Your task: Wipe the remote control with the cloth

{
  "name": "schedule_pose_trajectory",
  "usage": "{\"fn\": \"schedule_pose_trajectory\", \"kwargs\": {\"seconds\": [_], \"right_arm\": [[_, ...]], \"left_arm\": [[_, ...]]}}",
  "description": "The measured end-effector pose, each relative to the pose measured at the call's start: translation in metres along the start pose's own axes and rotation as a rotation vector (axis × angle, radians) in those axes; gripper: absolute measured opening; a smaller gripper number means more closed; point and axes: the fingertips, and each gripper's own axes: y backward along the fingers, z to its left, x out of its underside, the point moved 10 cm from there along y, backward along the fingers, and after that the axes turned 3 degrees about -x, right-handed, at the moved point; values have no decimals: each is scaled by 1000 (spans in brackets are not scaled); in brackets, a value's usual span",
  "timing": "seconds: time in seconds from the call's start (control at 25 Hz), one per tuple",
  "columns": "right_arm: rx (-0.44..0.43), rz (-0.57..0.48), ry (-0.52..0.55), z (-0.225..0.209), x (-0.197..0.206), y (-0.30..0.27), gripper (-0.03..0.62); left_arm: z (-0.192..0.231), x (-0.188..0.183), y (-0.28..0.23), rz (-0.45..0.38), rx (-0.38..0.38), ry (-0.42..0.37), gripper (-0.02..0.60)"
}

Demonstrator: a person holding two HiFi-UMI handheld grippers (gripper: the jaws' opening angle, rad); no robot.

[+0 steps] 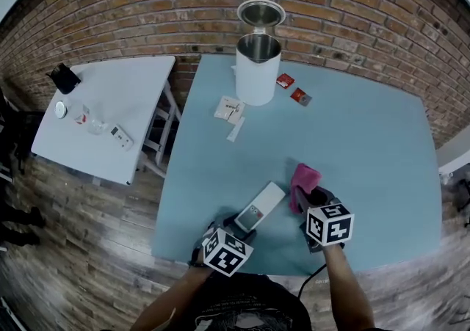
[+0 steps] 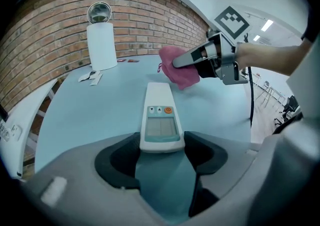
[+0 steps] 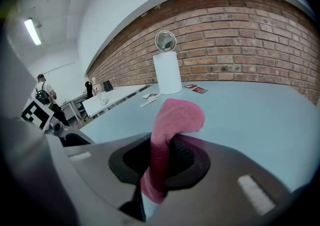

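even, soft indoor light; ceiling strip light (image 3: 32, 31) glowing; strong fisheye bending, dark vignetted corners; faint shadows

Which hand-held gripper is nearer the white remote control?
The left hand-held gripper grips the white remote control; the right hand-held gripper, holding a pink cloth, hovers beside it.

pink cloth (image 1: 304, 179), white remote control (image 1: 262, 205), blue table (image 1: 367, 139)

Smooth white plastic remote control (image 2: 160, 120); soft pink fabric cloth (image 3: 172, 120); matt blue table (image 1: 367, 153); kettle (image 1: 257, 80), white body, shiny metal inside; rough brick wall (image 1: 147, 6); wood-plank floor (image 1: 88, 234).
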Motion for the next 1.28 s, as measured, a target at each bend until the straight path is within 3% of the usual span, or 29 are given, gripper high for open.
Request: {"fn": "schedule_pose_trajectory", "kwargs": {"seconds": [0.24, 0.64, 0.88, 1.28], "right_arm": [[-67, 112, 172, -3, -13, -24, 66], [-128, 189, 242, 0, -31, -59, 66], [-134, 193, 247, 7, -37, -73, 67], [-98, 148, 153, 9, -46, -92, 67]], "left_arm": [[1, -2, 0, 11, 20, -26, 284], [1, -4, 0, 29, 38, -51, 284], [1, -5, 0, 29, 44, -55, 284], [1, -5, -1, 26, 45, -58, 284]]}}
